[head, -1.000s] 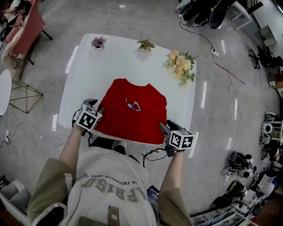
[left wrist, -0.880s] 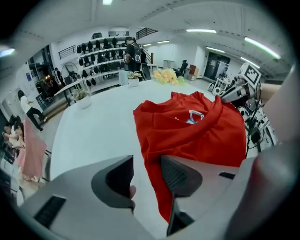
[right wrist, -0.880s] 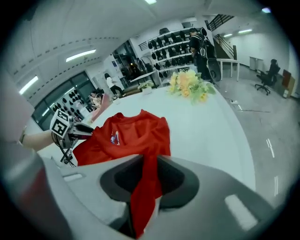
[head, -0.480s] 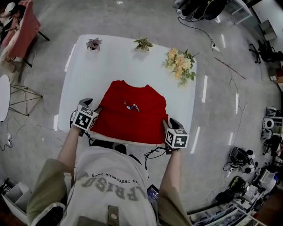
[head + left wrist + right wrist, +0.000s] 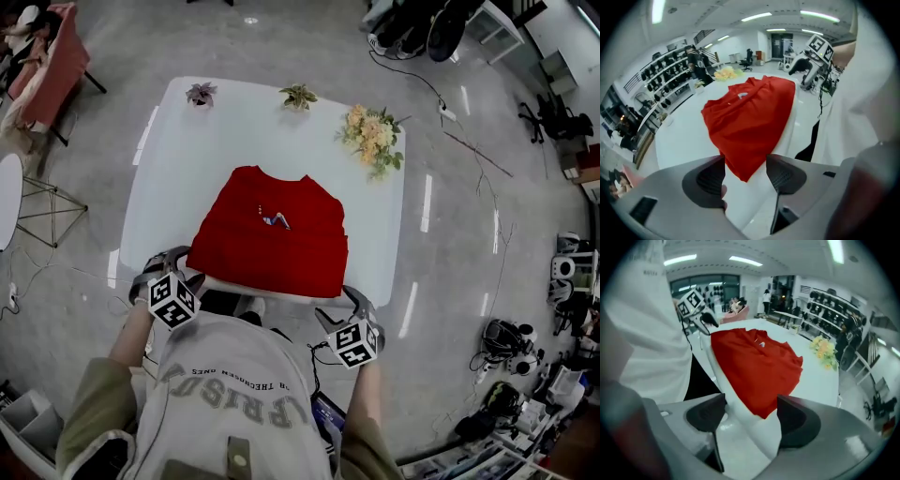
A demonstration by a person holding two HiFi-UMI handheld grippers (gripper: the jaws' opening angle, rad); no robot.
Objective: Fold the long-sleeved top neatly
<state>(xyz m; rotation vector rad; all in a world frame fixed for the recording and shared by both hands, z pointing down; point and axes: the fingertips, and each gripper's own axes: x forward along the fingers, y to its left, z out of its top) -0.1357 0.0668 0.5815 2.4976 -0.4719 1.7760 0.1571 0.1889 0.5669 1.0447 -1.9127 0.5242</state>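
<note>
The red long-sleeved top (image 5: 272, 230) lies flat on the white table (image 5: 178, 159), folded into a rough rectangle with its collar at the far side. My left gripper (image 5: 167, 265) hovers just off the table's near left edge, open; the top's near corner (image 5: 750, 117) shows beyond its jaws (image 5: 745, 159), untouched. At the near right edge my right gripper (image 5: 345, 298) is opening, and nothing sits between its jaws (image 5: 751, 399). The top (image 5: 759, 362) lies ahead of them on the table. Each gripper view shows the other gripper across the person's body.
Two small potted plants (image 5: 200, 92) (image 5: 298, 96) and a bunch of flowers (image 5: 370, 136) stand along the table's far edge. A chair (image 5: 56, 66) and a round side table (image 5: 7, 192) stand at the left. Cables and equipment (image 5: 511, 337) lie on the floor at the right.
Both grippers have drawn back from the top's near corners toward the person, past the table's near edge. The top has stayed flat on the table.
</note>
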